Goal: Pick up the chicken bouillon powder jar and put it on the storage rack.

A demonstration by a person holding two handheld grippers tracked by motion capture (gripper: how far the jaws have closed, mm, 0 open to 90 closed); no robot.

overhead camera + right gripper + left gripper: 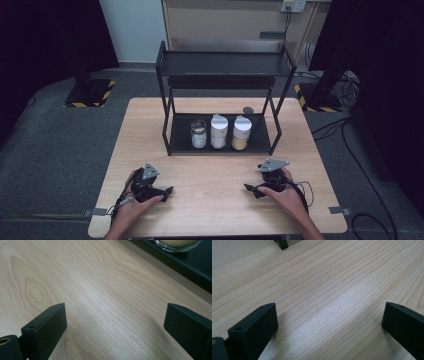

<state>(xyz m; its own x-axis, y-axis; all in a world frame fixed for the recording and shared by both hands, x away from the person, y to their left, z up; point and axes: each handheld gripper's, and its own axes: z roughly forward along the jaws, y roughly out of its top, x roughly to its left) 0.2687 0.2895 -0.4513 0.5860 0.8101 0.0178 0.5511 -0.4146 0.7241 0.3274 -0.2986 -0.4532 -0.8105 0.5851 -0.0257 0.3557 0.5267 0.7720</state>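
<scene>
Three jars stand in a row on the lower shelf of the black rack [167,135], and they look like the business here. The left jar [198,134] is clear glass with a metal-looking lid and white contents low down. The middle jar [218,132] is white-lidded and pale inside. The right jar [242,133] is white-topped with yellowish grains, and its glass base [178,244] peeks in at the top of the right gripper view. They stand just beside each other, so reaching for one risks nudging its neighbour over. The upper shelf hangs low above the lids, and a gripper coming in high could knock it. Smooth glass may also slip in a shallow pinch. A small grey disc [248,109] lies behind the rack. Nearer the person, the left gripper [161,191] sits low over the wooden table [210,210], jaws spread wide, nothing between them. The right gripper [254,189] is likewise released, empty, well short of the rack.
</scene>
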